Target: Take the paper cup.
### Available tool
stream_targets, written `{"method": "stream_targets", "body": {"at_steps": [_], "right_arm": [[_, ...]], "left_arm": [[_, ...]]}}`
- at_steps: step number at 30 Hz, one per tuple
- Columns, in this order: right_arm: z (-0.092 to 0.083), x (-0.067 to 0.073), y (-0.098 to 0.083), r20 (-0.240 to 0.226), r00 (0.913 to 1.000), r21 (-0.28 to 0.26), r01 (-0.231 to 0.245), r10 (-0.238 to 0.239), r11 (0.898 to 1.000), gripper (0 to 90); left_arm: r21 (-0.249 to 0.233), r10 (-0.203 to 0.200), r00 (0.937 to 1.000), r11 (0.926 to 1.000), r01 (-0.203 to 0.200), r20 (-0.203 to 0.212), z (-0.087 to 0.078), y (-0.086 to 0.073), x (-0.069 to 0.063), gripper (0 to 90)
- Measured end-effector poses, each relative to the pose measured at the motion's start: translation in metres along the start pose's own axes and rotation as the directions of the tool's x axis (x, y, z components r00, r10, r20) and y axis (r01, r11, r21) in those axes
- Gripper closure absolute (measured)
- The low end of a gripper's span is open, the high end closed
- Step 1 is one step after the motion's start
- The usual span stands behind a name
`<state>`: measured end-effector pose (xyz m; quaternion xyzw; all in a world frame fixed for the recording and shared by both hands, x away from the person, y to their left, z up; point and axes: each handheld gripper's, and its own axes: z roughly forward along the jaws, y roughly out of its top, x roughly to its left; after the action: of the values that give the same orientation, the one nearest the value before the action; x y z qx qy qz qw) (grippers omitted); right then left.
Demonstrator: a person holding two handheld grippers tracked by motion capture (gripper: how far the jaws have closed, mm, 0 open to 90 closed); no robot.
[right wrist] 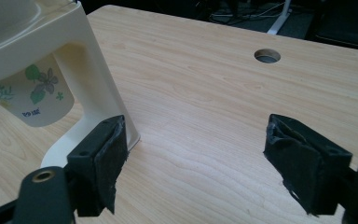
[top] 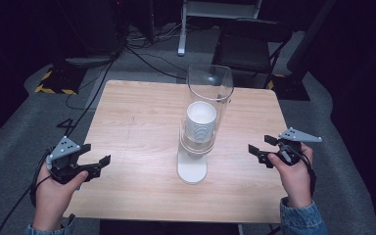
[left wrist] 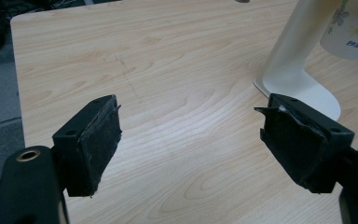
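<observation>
A cup dispenser (top: 200, 98) stands at the middle of the wooden table (top: 137, 122): a clear tube on a cream stand (top: 192, 169), with a stack of white paper cups (top: 200, 120) inside. The lowest cup, printed with flowers, hangs out below the holder (right wrist: 32, 100) (left wrist: 352, 28). My left gripper (top: 98, 155) is open near the table's front left, jaws pointing right toward the stand (left wrist: 291, 60). My right gripper (top: 259, 147) is open at the right side, jaws pointing left at the stand (right wrist: 98, 93). Nothing is between either pair of jaws.
A round cable hole (right wrist: 267, 56) sits in the tabletop beyond the right gripper. Behind the table are a black chair (top: 252, 44), a white desk leg (top: 182, 29) and cables on the grey floor (top: 142, 56).
</observation>
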<state>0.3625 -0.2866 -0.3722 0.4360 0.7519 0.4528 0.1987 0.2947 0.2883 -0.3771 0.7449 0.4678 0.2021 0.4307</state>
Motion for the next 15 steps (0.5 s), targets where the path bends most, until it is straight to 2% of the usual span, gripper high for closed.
{"method": "stream_targets", "body": {"at_steps": [10, 15], "right_arm": [[-0.0021, 0.0036, 0.0013, 0.006, 1.0000, -0.028, 0.005, -0.005, 1.000, 18.6], [0.0019, 0.0096, 0.0016, -0.019, 0.9997, -0.029, 0.015, -0.015, 0.999, 17.1]], "left_arm": [[-0.005, 0.006, 1.0000, 1.0000, -0.006, -0.004, -0.0004, 0.0018, -0.0014, 19.6], [-0.003, 0.009, 1.0000, 1.0000, -0.009, -0.001, -0.0004, 0.0016, -0.0017, 19.6]]}}
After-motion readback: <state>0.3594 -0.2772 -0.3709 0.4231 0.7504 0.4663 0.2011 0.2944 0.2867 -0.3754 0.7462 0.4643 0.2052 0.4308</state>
